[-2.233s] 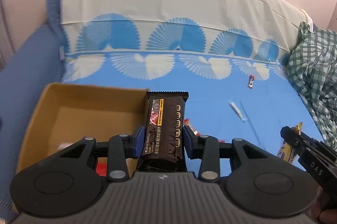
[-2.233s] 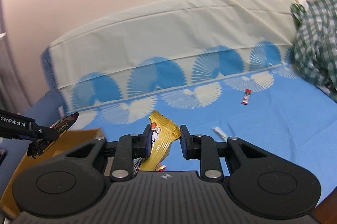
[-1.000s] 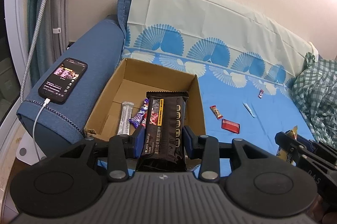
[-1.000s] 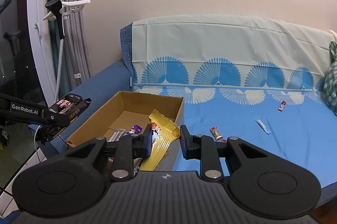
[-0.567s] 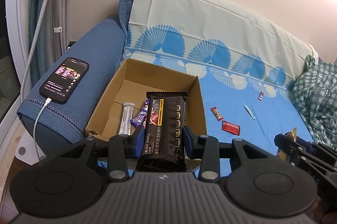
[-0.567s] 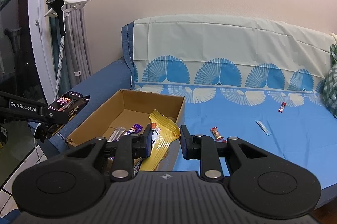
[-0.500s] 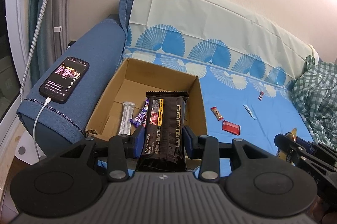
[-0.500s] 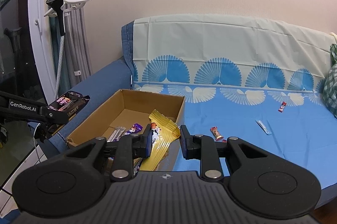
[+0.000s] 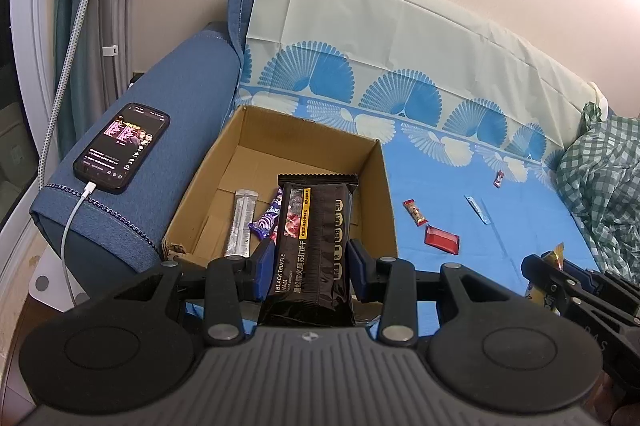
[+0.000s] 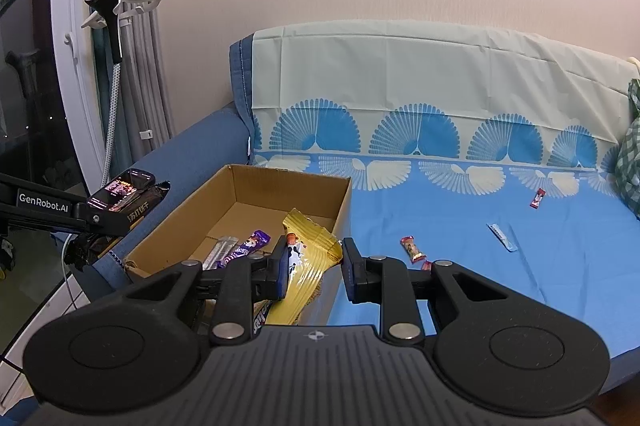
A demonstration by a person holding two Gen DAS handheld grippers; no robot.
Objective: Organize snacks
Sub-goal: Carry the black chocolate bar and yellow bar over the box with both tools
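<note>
My left gripper (image 9: 311, 268) is shut on a black cracker packet (image 9: 314, 242), held in front of the near edge of an open cardboard box (image 9: 382, 185) on the sofa. The box holds a silver stick pack (image 9: 241, 222) and a purple wrapped bar (image 9: 266, 220). My right gripper (image 10: 314, 268) is shut on a yellow snack packet (image 10: 308, 266), held near the box's front right corner (image 10: 344, 209). Loose snacks lie on the blue cover: a red packet (image 9: 441, 240), a small red-brown bar (image 9: 415, 213), a blue-white stick (image 9: 478, 209) and a small red candy (image 9: 498, 179).
A phone (image 9: 122, 147) on a white charging cable lies on the blue armrest left of the box. A green checked cloth (image 9: 600, 181) is heaped at the sofa's right end. A window frame and curtain (image 10: 132, 37) stand to the left.
Both grippers pulled back from close over the sofa 2.2 s ago to a farther, higher view; in the last second they have barely moved. Both still hold their packets.
</note>
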